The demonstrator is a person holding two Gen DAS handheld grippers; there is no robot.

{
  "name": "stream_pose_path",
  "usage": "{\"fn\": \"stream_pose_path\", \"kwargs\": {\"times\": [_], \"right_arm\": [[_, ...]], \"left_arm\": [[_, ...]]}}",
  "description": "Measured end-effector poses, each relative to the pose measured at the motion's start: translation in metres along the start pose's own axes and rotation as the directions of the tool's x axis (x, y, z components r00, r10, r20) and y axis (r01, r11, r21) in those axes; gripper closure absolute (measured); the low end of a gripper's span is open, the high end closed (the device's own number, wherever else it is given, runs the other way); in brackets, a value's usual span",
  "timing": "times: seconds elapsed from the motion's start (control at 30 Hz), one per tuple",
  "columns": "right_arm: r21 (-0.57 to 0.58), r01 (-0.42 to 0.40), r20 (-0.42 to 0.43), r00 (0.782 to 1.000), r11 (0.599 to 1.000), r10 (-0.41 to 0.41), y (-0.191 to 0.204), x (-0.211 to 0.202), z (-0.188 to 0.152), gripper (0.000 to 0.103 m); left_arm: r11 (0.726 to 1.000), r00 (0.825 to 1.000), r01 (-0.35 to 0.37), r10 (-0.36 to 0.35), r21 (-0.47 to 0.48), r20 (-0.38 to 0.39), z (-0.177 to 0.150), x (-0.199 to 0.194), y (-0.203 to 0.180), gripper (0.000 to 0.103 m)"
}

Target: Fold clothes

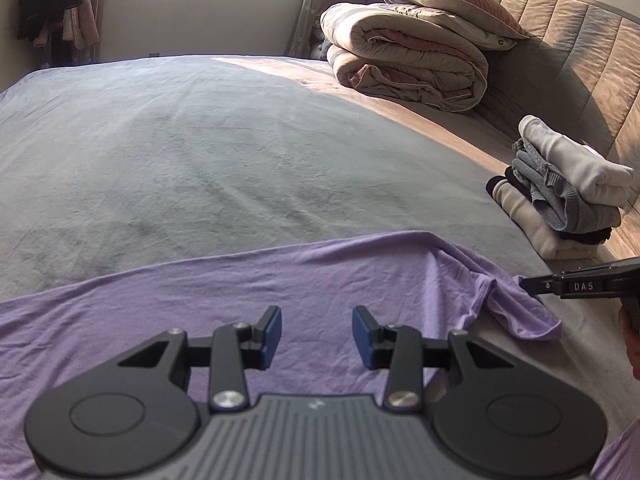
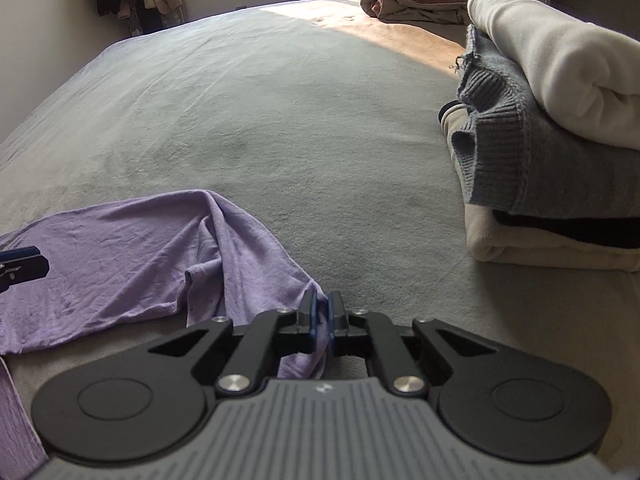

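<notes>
A lilac shirt (image 1: 248,292) lies spread across the near part of the grey bed (image 1: 200,140). My left gripper (image 1: 317,334) hovers over the shirt's middle, open, with nothing between its blue pads. My right gripper (image 2: 321,310) is shut on the shirt's right sleeve (image 2: 256,256), pinching a bunched fold at the cloth's edge. In the left wrist view the right gripper (image 1: 524,282) comes in from the right edge and touches that sleeve (image 1: 504,292). The left gripper's fingertip (image 2: 24,266) shows at the left edge of the right wrist view, above the shirt (image 2: 120,256).
A stack of folded clothes (image 1: 560,196) sits at the bed's right side, close to my right gripper (image 2: 552,128). A rolled duvet with a pillow (image 1: 416,48) lies against the padded headboard (image 1: 580,60). Clothes hang by the window wall (image 1: 56,4). Bare grey bedding stretches beyond the shirt.
</notes>
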State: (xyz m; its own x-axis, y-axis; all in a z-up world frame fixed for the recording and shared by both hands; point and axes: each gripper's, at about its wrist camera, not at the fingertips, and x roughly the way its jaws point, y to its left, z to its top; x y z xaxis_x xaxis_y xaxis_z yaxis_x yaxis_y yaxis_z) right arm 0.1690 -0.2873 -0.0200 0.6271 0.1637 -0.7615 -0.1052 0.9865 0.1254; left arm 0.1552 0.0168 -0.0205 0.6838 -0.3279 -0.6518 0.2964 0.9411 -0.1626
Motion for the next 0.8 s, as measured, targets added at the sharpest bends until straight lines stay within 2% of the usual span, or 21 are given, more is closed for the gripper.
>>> {"fn": "stream_pose_path", "kwargs": {"times": [0.27,0.43,0.53,0.57,0.63,0.73,0.8], "right_arm": [[-0.069,-0.08,0.04,0.996,0.994,0.083,0.041,-0.01,0.03,0.097],[-0.13,-0.105,0.028,0.994,0.986,0.109,0.072,0.0,0.041,0.097],[-0.136,-0.145,-0.018,0.989,0.98,0.143,0.081,0.004,0.039,0.094],[-0.139,-0.15,-0.025,0.989,0.979,0.148,0.083,0.004,0.039,0.089],[-0.139,-0.137,-0.028,0.991,0.981,0.134,0.081,0.002,0.037,0.087],[-0.136,-0.105,-0.026,0.994,0.985,0.102,0.076,0.0,0.035,0.068],[-0.133,-0.084,-0.026,0.996,0.988,0.081,0.072,-0.001,0.034,0.068]], "left_arm": [[1.0,1.0,0.023,-0.023,-0.004,-0.002,-0.005,0.003,0.002,0.063],[1.0,1.0,0.022,-0.022,0.011,-0.015,-0.01,0.001,0.003,0.063],[1.0,1.0,0.024,-0.023,0.021,-0.011,-0.01,-0.003,0.004,0.063],[0.999,1.0,0.028,-0.028,0.022,-0.01,-0.01,-0.004,0.005,0.063],[0.999,0.999,0.033,-0.033,0.023,-0.011,-0.009,-0.005,0.007,0.063],[0.999,0.999,0.029,-0.029,0.023,-0.015,-0.008,-0.005,0.007,0.063],[0.999,0.999,0.038,-0.037,0.014,-0.011,-0.007,-0.005,0.006,0.063]]}}
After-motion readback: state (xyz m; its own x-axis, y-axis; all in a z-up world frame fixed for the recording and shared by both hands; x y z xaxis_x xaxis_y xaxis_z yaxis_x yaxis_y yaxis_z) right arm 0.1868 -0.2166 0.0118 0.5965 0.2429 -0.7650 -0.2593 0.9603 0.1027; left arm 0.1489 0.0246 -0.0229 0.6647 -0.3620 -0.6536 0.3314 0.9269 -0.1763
